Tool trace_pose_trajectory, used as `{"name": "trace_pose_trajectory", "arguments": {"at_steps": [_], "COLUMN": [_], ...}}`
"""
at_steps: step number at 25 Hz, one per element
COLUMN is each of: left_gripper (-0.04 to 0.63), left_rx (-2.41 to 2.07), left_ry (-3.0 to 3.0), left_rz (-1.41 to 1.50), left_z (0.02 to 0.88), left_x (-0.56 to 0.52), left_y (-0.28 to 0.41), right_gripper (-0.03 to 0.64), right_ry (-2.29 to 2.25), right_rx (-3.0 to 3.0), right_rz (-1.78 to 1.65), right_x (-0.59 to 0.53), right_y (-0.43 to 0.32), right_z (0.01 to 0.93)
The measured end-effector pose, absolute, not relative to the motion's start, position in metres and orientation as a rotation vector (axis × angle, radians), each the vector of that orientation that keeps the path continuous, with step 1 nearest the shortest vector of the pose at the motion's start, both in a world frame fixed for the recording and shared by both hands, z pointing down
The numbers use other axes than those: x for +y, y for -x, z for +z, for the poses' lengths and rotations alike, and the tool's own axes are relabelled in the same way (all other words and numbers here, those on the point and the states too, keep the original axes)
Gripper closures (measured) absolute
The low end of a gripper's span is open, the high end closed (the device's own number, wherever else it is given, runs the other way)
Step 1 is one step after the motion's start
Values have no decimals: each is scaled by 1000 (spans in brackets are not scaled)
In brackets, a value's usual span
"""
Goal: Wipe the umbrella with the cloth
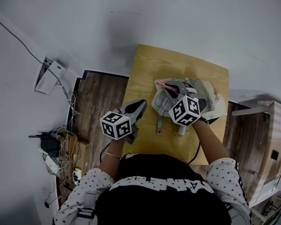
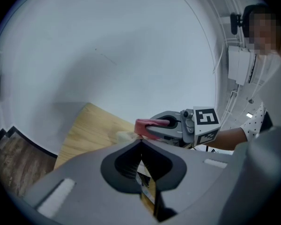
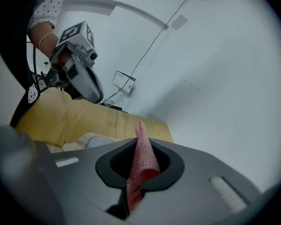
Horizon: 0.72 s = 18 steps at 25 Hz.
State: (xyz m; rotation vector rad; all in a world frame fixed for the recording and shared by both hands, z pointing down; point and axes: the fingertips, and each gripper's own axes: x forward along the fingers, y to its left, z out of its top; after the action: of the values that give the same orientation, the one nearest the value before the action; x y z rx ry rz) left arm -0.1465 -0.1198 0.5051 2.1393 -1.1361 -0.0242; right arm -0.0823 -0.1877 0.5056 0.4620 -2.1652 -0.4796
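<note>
Off to the left of my left gripper (image 2: 141, 144), down on the floor, there is a tangle of cables (image 1: 61, 144), too knotted to count. The left gripper has its jaws pressed together with nothing between them. It hangs over the near left part of the table (image 1: 145, 69), apart from the umbrella and doing no work.

To its right is my right gripper (image 1: 173, 86), tilted downward. Its jaws are clamped on the cloth (image 3: 143, 158), a pink knitted strip folded between the pads, with one end poking out past the tips.

The umbrella (image 1: 208, 97) lies folded on the table, partly under that gripper and spreading out to its right, as a pale grey and cream bundle. From the right gripper's own view its fabric sits just below and to the left of the jaws. I cannot tell whether the cloth is touching it.

I judge this to be the wiping step itself, with the cloth gripped and carried over the bundle. The next move calls for lowering the loose end flat onto the fabric and dragging it along. The bundle looks soft and may slide, so my free left gripper could come across to pin it down.

By count, I see one umbrella, one cloth, one table and two grippers.
</note>
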Motion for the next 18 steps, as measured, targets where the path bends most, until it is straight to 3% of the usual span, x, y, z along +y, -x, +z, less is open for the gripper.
{"name": "trace_pose_trajectory", "arguments": {"at_steps": [18], "left_gripper": [594], "left_rx": [-1093], "left_ry": [-2170], "left_rz": [34], "left_z": [506], "left_x": [-118], "left_y": [128], "right_gripper": [583], "right_ry": [-284], "right_rx": [-2233], "right_rz": [-375], "right_x": [-106], "right_y": [87], "right_z": [531]}}
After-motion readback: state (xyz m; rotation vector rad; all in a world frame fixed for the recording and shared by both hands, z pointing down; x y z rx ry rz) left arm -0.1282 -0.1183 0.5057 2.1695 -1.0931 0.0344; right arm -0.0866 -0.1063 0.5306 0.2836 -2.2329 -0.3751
